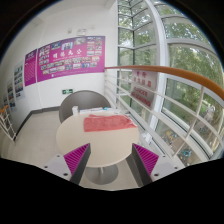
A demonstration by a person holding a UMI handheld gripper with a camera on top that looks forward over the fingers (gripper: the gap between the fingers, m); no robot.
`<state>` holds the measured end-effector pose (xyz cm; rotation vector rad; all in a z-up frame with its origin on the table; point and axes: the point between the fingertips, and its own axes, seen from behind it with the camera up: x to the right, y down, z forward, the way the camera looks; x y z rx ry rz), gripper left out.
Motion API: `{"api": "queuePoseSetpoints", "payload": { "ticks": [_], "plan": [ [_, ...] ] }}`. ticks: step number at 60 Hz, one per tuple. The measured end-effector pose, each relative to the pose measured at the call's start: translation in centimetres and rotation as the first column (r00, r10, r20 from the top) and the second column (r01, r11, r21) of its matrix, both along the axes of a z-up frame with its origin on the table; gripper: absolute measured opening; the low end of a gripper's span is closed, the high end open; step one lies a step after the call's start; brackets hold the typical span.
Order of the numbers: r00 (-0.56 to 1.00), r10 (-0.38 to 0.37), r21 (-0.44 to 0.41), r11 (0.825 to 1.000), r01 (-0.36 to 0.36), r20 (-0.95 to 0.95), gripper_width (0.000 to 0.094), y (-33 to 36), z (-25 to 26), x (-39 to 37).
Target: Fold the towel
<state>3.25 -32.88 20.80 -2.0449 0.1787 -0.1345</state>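
Note:
A pink-red towel lies flat on a round white table, toward its far side. My gripper is held well back from the table's near edge, above floor level, and points toward it. Its two fingers with magenta pads stand wide apart with nothing between them. The towel lies beyond the fingers, some way off.
A grey chair stands behind the table. A white wall with magenta posters is behind it. Large windows with a curved handrail run along the right. The table stands on a round pedestal base.

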Motion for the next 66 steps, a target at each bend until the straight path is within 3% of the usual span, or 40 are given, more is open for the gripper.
{"api": "queuePoseSetpoints", "payload": {
  "ticks": [18,27,40,48,66],
  "plan": [
    [0.999,-0.042,-0.113,0.993,0.043,0.01,0.0856,2.2,-5.6,-1.4],
    [1.0,0.006,-0.154,0.988,-0.007,-0.007,0.0855,6.0,-8.1,-5.5],
    [0.993,0.111,-0.174,0.978,-0.114,-0.026,0.0858,17.7,-10.0,-11.8],
    [0.983,0.182,-0.185,0.967,-0.174,0.026,0.0857,27.2,-11.8,-12.0],
    [0.98,0.186,-0.251,0.954,-0.162,0.076,0.0828,43.1,-19.3,-9.5]
  ]
}}
